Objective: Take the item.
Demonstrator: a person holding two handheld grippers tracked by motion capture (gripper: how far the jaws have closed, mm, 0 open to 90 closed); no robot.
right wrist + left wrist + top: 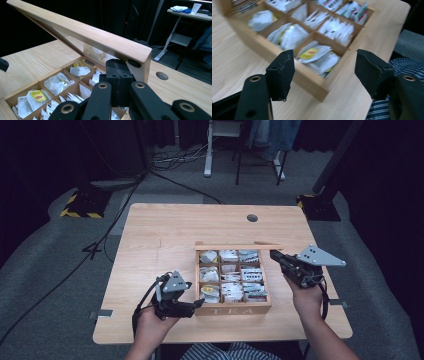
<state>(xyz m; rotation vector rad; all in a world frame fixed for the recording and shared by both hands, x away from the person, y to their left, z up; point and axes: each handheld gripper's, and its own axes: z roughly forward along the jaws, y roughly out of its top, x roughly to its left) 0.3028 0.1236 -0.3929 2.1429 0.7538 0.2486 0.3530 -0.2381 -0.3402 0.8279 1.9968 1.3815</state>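
A dark studio with grey carpet and trailing cables surrounds your light wooden table [165, 230], and near its front edge sits the wooden tea box [233, 309], marked TEA on its front wall, with its nine compartments full of paper-wrapped tea bags [317, 53]. The lid [82, 32] stands raised on its back hinge, probably so that the compartments stay reachable from above. Your right hand-held gripper [117, 82] sits at the lid's right front corner with its jaws pressed together; they meet just below the lid's edge, and I cannot tell whether they nip the lid's corner or only prop it from beneath. Either way, that hand looks placed to keep the lid from dropping while the other works. Your right forearm [320, 335] runs up from the table's near edge, with the gripper angled inward toward the box's back right corner. Your left hand-held gripper [192, 307] hangs just beside the box's front left corner, pointing toward the box, its jaws spread wide with nothing between them. In the left gripper view the near-left compartment, holding a bag with a yellow label, lies straight ahead between the pads [282, 72]. That suggests you are lining up to pick a tea bag from it, and the left wrist is tilted so the jaws look down across the box's front wall.
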